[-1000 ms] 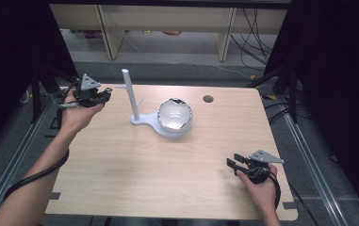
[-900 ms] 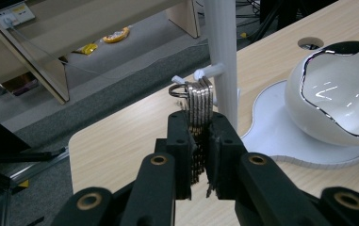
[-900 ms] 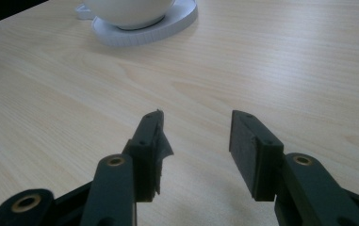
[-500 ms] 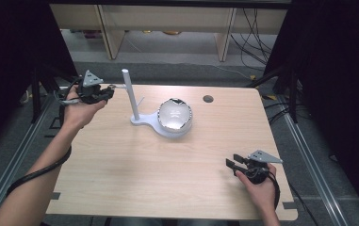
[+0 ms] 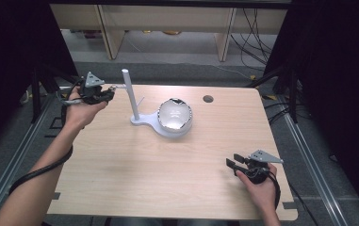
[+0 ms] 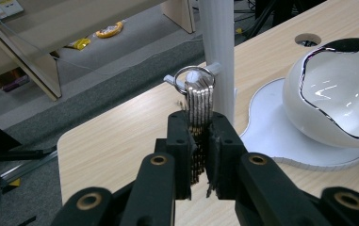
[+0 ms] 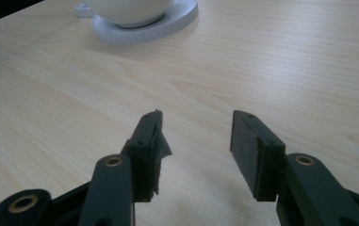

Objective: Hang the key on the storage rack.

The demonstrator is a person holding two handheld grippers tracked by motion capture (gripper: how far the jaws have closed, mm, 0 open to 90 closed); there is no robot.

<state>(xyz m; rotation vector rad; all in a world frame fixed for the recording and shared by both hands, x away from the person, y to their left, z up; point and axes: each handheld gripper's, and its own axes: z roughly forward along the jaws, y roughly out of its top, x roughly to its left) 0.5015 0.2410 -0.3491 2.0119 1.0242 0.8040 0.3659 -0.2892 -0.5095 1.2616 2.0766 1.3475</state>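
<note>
Light wooden table with a round cable hole near its far edge, white stand base lying on it, bearing an upright post and a glossy white bowl.

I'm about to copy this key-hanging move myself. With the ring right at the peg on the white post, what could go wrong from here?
1. The ring sits at the tip of the short peg, not clearly over it; if the left gripper lets go now, the keys may drop to the table.
2. Pushing sideways could tip the stand, since the right gripper waits open, far from it.
</note>
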